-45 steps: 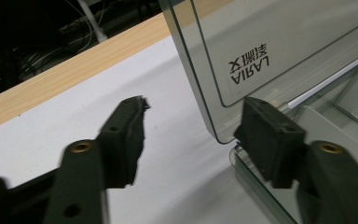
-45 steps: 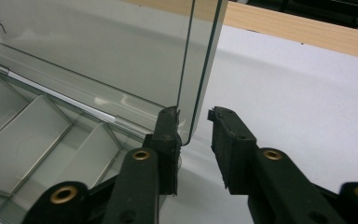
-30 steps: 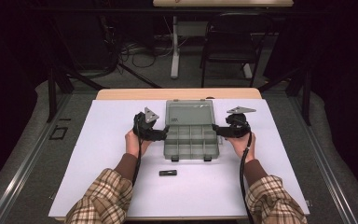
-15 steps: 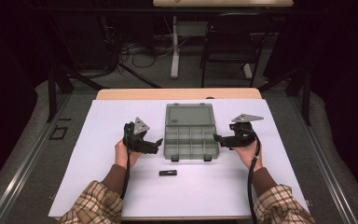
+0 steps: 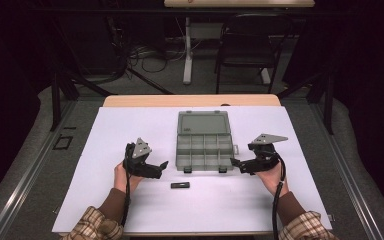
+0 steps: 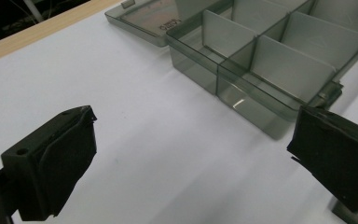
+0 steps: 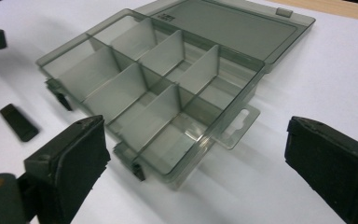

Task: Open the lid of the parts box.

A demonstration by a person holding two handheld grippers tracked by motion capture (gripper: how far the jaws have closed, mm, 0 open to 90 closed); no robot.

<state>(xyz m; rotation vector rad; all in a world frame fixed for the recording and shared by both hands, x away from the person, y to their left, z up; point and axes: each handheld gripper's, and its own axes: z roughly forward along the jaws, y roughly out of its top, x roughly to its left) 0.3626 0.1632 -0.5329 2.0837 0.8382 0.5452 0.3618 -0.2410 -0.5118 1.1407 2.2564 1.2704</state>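
White table (image 5: 130,130), open grey compartment box (image 5: 203,145), lid flat, compartments empty

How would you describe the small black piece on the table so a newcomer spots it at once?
Start at the white table sheet and find the open translucent grey plastic compartment box at its middle. Just in front of the box's near edge, toward the person, lies a small flat black rectangular piece. It is the one loose item on the sheet, opaque and far smaller than the box, between the two hand-held grippers.
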